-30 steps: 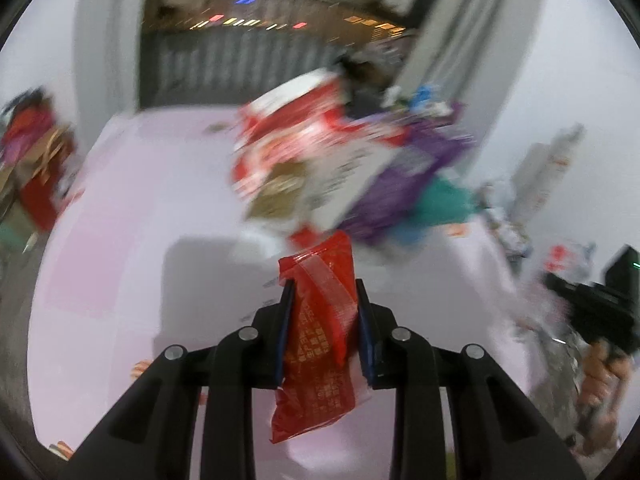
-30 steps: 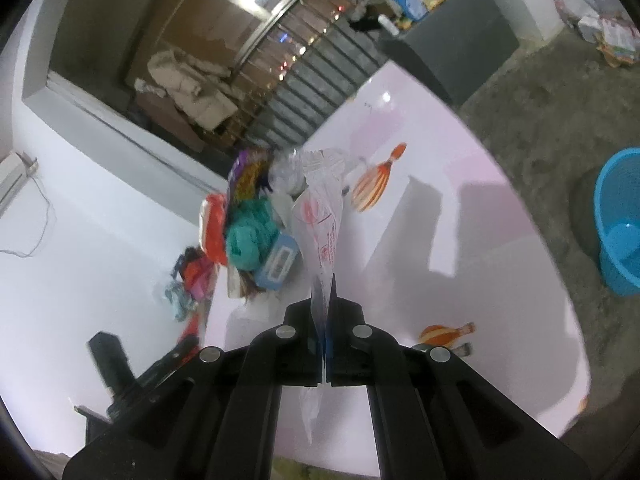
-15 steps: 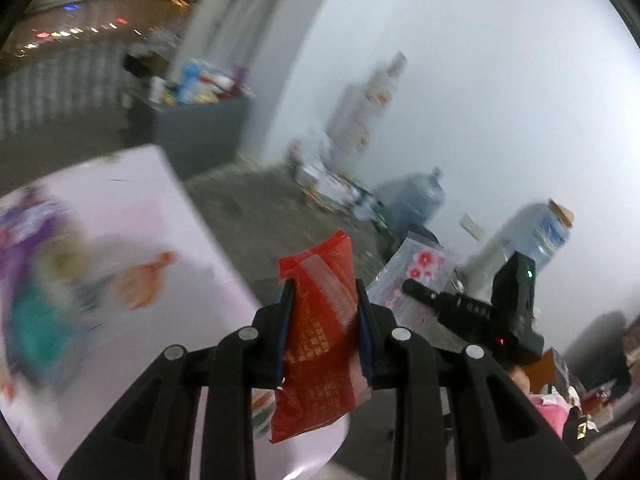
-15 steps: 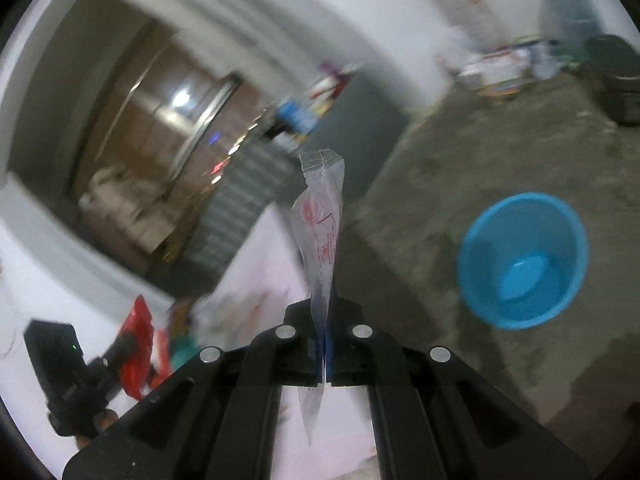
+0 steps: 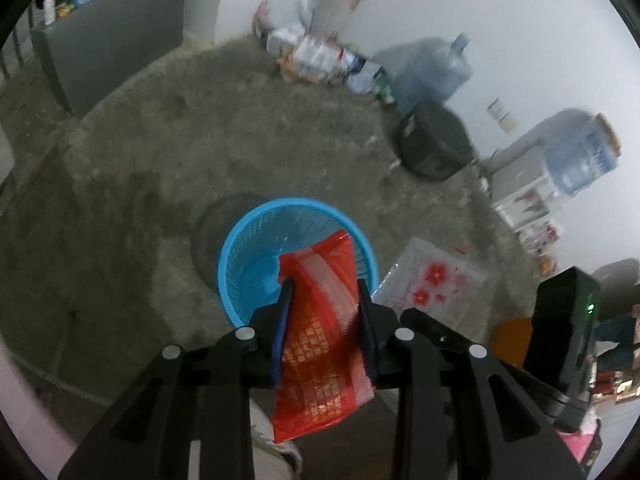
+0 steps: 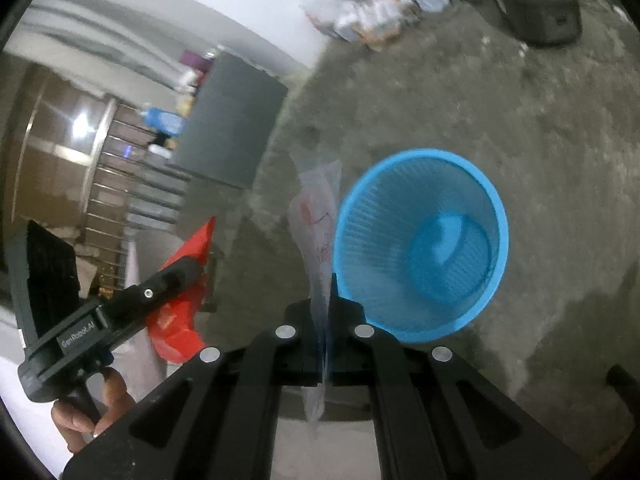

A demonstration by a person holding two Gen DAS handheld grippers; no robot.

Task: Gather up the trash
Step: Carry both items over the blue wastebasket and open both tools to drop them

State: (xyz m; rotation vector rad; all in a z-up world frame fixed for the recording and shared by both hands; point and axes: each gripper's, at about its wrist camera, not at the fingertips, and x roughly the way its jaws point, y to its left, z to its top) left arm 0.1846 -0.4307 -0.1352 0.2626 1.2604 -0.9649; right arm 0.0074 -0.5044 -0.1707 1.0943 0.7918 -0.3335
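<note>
My left gripper [image 5: 325,288] is shut on a red snack wrapper [image 5: 320,344] and holds it above the near rim of a blue plastic basket [image 5: 248,256] on the concrete floor. My right gripper [image 6: 326,280] is shut on a clear plastic bag with red print [image 6: 316,216], just left of the same basket [image 6: 420,240]. The basket looks empty inside. The clear bag also shows in the left wrist view [image 5: 432,276], right of the basket. The left gripper with the red wrapper [image 6: 180,312] shows at the left of the right wrist view.
A black round bin [image 5: 434,142] stands beyond the basket. Water jugs [image 5: 432,72] and a heap of packets [image 5: 320,56] line the white wall. A grey cabinet [image 5: 108,52] is at the far left. The pink table edge [image 5: 12,396] is at the lower left.
Both grippers have swung away from the pink table and its trash pile to the floor. The blue basket is now directly below them. Both still hold their pieces.
</note>
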